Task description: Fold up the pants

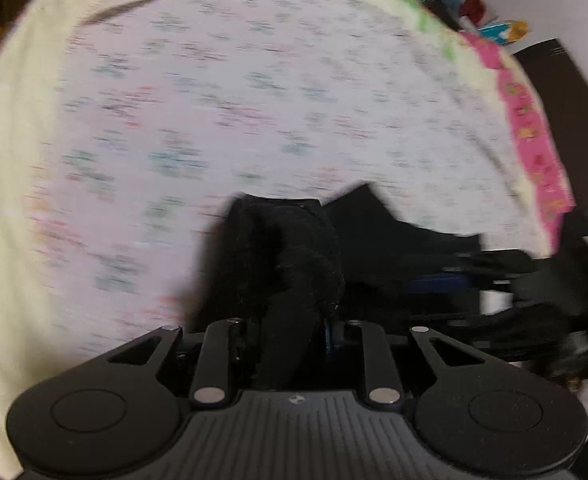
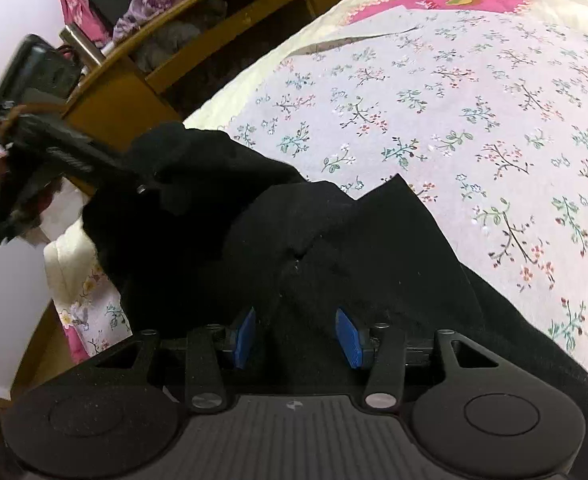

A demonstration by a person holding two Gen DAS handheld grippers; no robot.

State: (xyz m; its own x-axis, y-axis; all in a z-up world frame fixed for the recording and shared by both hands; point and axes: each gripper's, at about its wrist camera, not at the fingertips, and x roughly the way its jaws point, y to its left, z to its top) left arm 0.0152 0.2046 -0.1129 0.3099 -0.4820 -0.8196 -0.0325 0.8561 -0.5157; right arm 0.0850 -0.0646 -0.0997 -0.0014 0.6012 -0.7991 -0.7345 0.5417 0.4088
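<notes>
On bed (image 2: 493, 128), ahead of both tools: black pants (image 2: 373, 248), bunched. Left tool (image 1: 294, 280) clamped on pants fold; right tool (image 2: 295, 332) narrow, cloth between pads. Step: carrying edge over, likely. Next: lay flat, level edges.

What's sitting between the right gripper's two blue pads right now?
A bunched fold of the black pants fills the gap between the right gripper's jaws, seen in the right wrist view; nothing else lies there.
</notes>
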